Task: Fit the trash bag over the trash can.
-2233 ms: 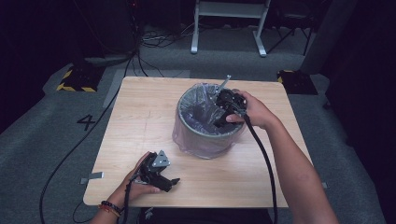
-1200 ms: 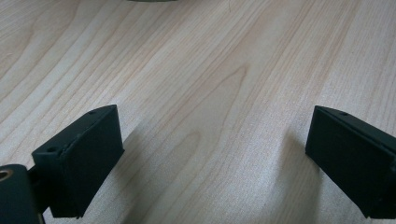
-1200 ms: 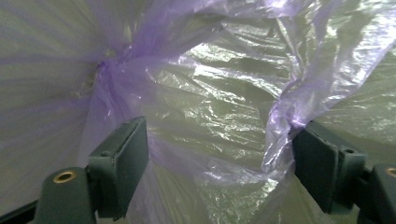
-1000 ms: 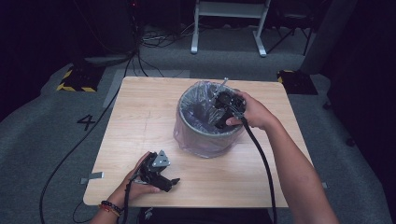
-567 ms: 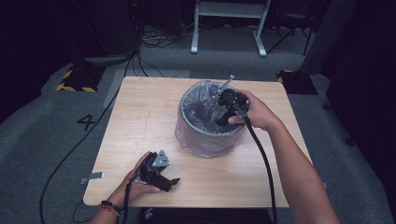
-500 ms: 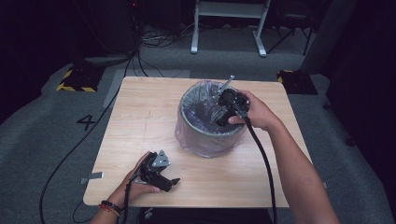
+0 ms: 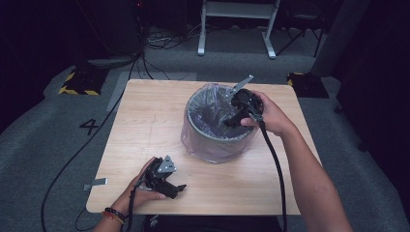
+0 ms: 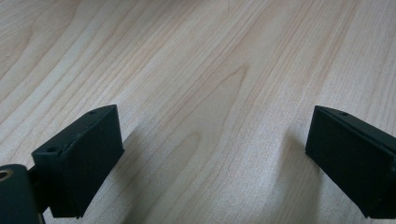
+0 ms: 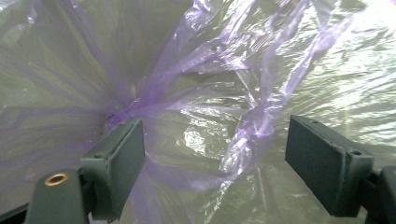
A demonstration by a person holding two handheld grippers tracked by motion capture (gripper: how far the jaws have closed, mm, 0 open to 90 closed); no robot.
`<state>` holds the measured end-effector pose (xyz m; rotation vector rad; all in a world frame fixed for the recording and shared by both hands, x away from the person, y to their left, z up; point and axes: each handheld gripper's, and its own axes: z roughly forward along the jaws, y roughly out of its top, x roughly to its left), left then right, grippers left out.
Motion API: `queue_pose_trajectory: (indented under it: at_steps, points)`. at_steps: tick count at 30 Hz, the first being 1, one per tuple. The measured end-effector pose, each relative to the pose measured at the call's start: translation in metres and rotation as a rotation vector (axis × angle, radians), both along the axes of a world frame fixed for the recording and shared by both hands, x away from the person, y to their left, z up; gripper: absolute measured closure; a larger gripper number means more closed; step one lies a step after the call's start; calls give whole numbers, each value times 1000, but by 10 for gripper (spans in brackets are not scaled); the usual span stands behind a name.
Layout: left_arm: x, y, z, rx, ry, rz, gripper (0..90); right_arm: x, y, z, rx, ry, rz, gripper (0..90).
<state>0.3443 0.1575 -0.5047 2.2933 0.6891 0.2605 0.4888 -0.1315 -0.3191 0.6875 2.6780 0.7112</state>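
A: From the high view, what has changed?
B: Little. The right gripper has stayed inside the mouth of the bin over the last couple of seconds, only shifting slightly. The bin stands on the far right half of the counter, with the purple bag lining it and folded over its rim. I'd judge the liner is still being worked into place, not finished.
A: And the other hand?
B: The left gripper has not moved; it rests near the counter's front edge, well apart from the bin.
A: Left gripper view?
B: Its fingers are spread wide over bare wood, holding nothing.
A: Right gripper view?
B: Fingers wide apart too, grasping nothing. Crumpled bag film lies just beyond them, a fold running down between the two.
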Motion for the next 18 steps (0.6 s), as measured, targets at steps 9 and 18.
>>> queue_pose_trajectory:
  at_steps: [9,18]
  points:
    - [0,0,0,0,0,0,38,-6,-1,5,9,-39,6,192]
    - [0,0,0,0,0,0,37,-15,-4,14,99,-87,50,217]
